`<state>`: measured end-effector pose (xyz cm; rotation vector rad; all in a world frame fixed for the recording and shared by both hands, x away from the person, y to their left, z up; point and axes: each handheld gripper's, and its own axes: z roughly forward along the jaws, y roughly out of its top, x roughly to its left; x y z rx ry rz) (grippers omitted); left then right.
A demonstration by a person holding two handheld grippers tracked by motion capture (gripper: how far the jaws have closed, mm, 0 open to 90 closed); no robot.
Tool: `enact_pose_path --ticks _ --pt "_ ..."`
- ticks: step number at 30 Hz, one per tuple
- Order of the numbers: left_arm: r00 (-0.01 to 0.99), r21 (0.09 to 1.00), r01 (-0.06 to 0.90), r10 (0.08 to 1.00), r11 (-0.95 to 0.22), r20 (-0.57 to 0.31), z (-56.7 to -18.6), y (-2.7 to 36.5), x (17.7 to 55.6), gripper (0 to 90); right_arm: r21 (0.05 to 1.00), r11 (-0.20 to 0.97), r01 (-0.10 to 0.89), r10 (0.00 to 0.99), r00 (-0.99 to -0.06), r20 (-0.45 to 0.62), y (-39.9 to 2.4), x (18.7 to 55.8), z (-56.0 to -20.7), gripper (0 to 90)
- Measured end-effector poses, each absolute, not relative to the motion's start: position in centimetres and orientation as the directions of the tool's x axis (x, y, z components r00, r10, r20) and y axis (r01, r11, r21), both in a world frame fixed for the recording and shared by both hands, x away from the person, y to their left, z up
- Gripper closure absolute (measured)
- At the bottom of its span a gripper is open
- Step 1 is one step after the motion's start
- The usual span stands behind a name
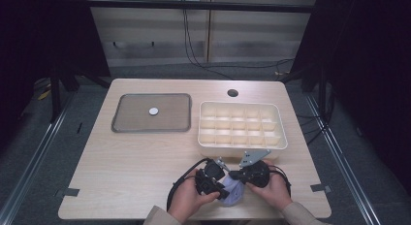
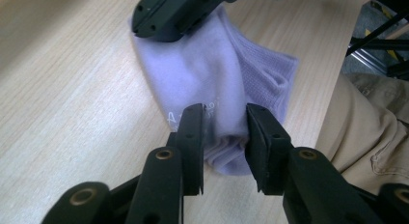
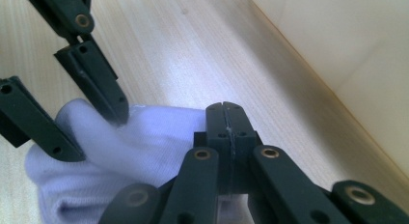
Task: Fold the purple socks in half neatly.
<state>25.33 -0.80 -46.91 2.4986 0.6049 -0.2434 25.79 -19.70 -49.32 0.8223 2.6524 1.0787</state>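
A small sock (image 1: 231, 193) of pale lilac knit lies on the worktop (image 1: 135, 162) of light wood grain, close to the near edge, at about 6 o'clock from the middle of the surface. Its cloth is soft and a little fuzzy; one part has a finer ribbed or mesh pattern, and there is small white lettering on it.

The left gripper (image 2: 224, 132) is made of black hard plastic with brass-coloured rivets. Its fingers (image 2: 192, 137) stand a little apart, one on each side of a folded bulge of the sock. They seem to press lightly on the cloth, so I read it as a grip on the sock. In the high view this gripper (image 1: 215, 186) lies at 9 o'clock of the sock.

The right gripper (image 3: 224, 113) has its two flat black fingers (image 3: 215, 122) closed fully together, with only a thin line between them. They lie over the sock (image 3: 159, 137); I cannot tell if any cloth is pinched between them.

At 12 o'clock from the sock stands a cream plastic box (image 1: 242, 146) divided into many square compartments. At 10 o'clock lies a flat grey tray (image 1: 126, 123) with rounded corners, and a small round white disc (image 1: 153, 111) rests on it.
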Motion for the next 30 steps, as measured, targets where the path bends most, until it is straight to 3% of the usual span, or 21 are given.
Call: enact_pose_path --ticks 8,19,30 --pt "0.890 0.476 0.453 0.353 -0.754 -0.289 -47.3 -1.6 25.0 71.2 0.686 0.591 0.425 0.548 -0.835 0.045 -19.6 26.3 -49.3 90.0" --pt "0.870 0.504 0.492 0.378 -0.710 -0.317 -46.3 -0.3 25.5 52.1 0.698 0.569 0.435 0.556 -0.828 0.064 -19.8 26.5 -48.7 84.6" --pt "0.861 0.519 0.509 0.411 -0.687 -0.301 -45.5 1.6 26.2 46.0 0.708 0.509 0.489 0.606 -0.788 0.109 -20.4 25.8 -47.4 57.6"
